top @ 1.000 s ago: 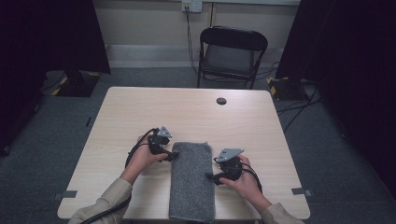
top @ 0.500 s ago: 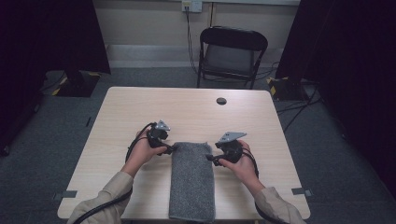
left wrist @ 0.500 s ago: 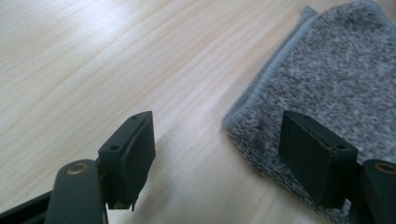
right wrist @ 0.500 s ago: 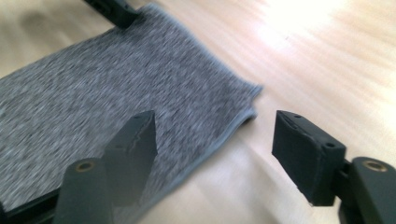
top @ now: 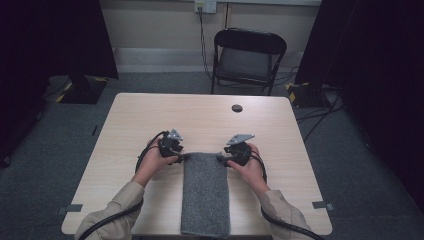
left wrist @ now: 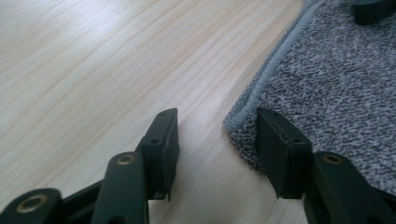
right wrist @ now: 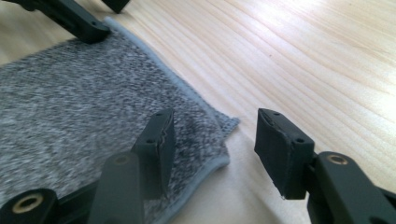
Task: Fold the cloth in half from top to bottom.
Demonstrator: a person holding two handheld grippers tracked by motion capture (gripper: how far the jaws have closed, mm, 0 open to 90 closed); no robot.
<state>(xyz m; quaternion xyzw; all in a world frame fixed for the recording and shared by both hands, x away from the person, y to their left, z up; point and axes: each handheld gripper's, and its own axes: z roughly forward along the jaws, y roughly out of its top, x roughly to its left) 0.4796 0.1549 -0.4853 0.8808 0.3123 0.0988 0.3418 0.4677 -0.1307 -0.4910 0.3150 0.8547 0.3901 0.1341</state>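
Note:
A long grey cloth (top: 205, 195) lies lengthwise on the wooden table (top: 200, 120), its near end hanging at the front edge. My left gripper (top: 182, 157) sits at the cloth's far left corner and my right gripper (top: 220, 158) at its far right corner. In the left gripper view the hemmed corner (left wrist: 236, 123) lies between the jaws of the left gripper (left wrist: 217, 135), whose jaws have just been closing; a gap still shows. The right gripper (right wrist: 215, 135) likewise straddles its corner (right wrist: 224, 126), its jaws narrowed but apart.
A small black round disc (top: 237, 108) lies on the far part of the table. A black folding chair (top: 247, 55) stands behind the table, with cables on the floor. Bare wood lies either side of the cloth.
The right hand has slid away from the person along the cloth's right edge to its far corner. The left hand has hardly moved. Both hands now flank the cloth's far end.

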